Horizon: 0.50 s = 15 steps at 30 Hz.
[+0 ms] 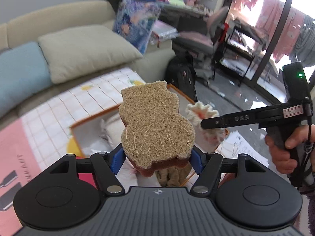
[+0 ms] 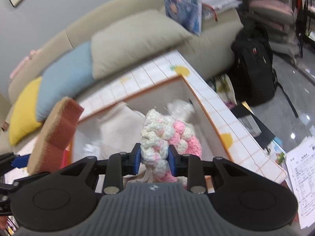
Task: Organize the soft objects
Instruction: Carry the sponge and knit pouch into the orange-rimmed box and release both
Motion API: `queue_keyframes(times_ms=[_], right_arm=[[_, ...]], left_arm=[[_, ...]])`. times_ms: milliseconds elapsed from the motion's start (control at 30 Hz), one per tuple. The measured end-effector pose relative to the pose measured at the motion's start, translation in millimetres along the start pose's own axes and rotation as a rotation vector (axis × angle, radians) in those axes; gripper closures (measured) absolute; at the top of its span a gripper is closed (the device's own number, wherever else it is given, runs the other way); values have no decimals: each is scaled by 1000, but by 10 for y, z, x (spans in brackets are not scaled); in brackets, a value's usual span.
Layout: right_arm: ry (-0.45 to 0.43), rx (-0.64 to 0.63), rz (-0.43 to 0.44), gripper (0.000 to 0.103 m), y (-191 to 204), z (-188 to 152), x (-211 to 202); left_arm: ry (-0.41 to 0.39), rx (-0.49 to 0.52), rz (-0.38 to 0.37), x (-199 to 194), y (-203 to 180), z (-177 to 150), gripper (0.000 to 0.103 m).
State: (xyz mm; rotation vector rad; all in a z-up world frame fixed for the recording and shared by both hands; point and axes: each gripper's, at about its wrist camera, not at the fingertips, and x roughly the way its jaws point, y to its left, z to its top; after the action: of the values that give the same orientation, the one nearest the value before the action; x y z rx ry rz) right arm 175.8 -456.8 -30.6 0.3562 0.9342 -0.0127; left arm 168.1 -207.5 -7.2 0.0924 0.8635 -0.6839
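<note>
My left gripper [image 1: 156, 160] is shut on a bear-shaped scrub sponge [image 1: 155, 123] with a tan fibre face and a brown foam back, held above an orange-rimmed white storage box [image 1: 92, 118]. The sponge also shows at the left of the right wrist view [image 2: 57, 131]. My right gripper [image 2: 154, 162] is shut on a pink and white crocheted piece [image 2: 167, 135], held over the same box [image 2: 198, 100]. In the left wrist view the crocheted piece [image 1: 198, 110] and the right gripper's fingers [image 1: 226, 120] are just right of the sponge. Cream cloth [image 2: 118, 125] lies in the box.
A beige sofa with beige [image 1: 84, 49], blue [image 1: 19, 74] and yellow [image 2: 21, 116] cushions stands behind the box. A black backpack [image 2: 254, 66] sits on the floor to the right. Printed papers [image 2: 303, 179] lie at the right. A checked cloth [image 1: 59, 106] is under the box.
</note>
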Motion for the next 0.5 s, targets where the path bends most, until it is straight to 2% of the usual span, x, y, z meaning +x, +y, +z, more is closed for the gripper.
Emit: queue_keyframes(times_ms=[200, 333, 400, 500], right_arm=[[90, -29, -57, 75, -120, -11, 399], [162, -50, -143, 75, -131, -45, 634], [184, -50, -154, 69, -154, -35, 690], [200, -75, -191, 66, -159, -24, 749]], left_arm=[[93, 5, -5, 395, -47, 58, 26], [128, 14, 0, 534, -72, 62, 26], [140, 19, -3, 590, -87, 83, 26], [156, 29, -9, 696, -125, 116, 26]])
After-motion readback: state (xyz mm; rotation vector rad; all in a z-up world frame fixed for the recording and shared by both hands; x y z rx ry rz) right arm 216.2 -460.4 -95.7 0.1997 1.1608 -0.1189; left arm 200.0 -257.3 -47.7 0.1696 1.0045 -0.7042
